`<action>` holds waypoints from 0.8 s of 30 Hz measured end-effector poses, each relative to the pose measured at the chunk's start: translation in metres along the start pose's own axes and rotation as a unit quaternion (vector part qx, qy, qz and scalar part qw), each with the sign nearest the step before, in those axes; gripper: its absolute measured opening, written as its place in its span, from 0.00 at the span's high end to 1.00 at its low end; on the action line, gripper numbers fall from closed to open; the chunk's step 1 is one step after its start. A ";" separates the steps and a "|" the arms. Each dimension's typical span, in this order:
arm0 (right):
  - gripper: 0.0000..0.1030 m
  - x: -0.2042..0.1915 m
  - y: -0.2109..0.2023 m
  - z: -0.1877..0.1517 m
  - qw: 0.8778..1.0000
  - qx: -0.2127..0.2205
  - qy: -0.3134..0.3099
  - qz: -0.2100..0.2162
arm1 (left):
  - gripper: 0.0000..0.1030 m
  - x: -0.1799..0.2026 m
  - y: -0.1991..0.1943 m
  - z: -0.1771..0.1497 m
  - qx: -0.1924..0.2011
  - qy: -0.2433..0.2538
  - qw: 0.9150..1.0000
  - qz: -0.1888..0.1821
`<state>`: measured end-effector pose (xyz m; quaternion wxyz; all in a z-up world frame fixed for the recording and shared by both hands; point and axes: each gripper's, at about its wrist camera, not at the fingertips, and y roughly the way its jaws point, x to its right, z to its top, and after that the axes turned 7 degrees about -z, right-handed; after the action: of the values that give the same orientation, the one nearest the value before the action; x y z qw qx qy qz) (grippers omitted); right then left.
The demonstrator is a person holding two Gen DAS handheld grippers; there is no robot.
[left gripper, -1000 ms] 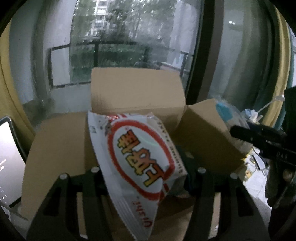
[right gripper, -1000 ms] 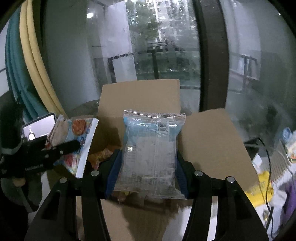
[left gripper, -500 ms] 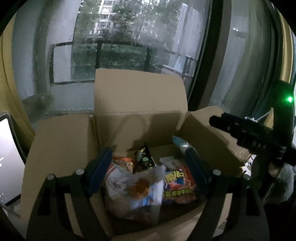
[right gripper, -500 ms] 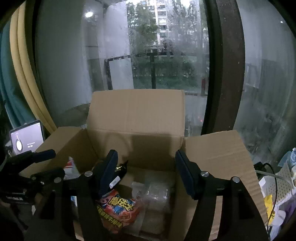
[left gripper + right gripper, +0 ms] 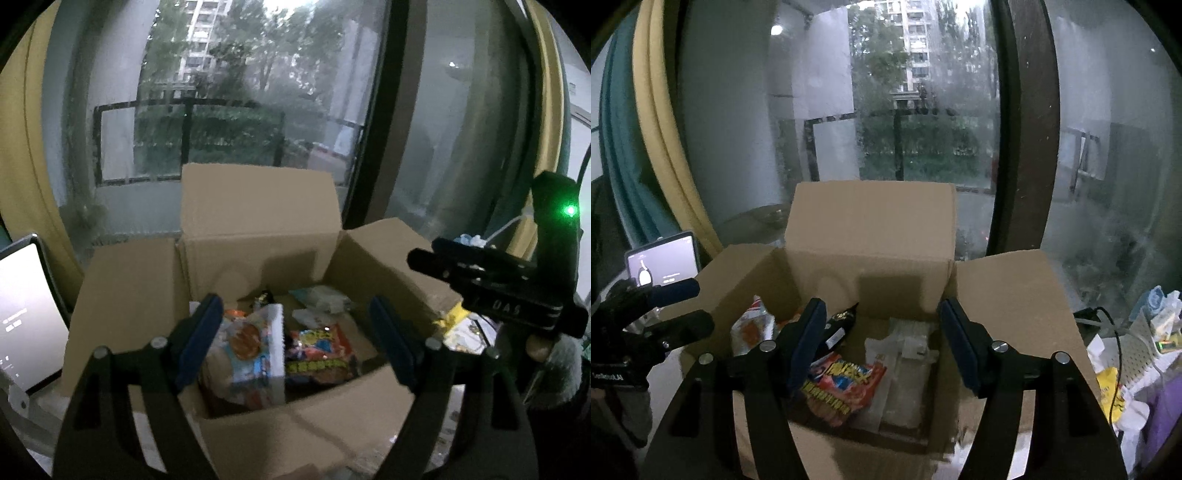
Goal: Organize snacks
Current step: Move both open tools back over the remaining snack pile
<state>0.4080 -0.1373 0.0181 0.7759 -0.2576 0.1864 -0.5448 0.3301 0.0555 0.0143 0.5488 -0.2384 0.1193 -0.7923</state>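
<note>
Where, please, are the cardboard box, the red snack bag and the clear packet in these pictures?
Cardboard box [image 5: 871, 221]: right wrist view, on its upright back flap.
Red snack bag [image 5: 846, 387]: right wrist view, on its printed front.
Clear packet [image 5: 908, 369]: right wrist view, on its flat top.

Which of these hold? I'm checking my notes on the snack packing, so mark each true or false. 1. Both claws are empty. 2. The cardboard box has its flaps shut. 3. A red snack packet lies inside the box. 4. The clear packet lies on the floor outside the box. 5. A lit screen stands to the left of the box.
1. True: the left claw and the right claw stand open with nothing held.
2. False: the cardboard box has its flaps open.
3. True: the red snack packet lies inside.
4. False: the clear packet lies in the box, right of the red one.
5. True: the lit screen stands left of the box.
</note>
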 end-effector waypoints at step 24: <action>0.34 -0.012 -0.108 -0.051 1.000 0.009 0.009 -0.001 | 0.19 0.067 -0.086 -0.043 0.015 0.023 0.999 -0.023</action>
<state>0.2936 -0.1657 0.0427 0.7761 -0.2460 0.1881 -0.5494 0.2193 0.0217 0.0322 0.5313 -0.2143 0.1149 -0.8115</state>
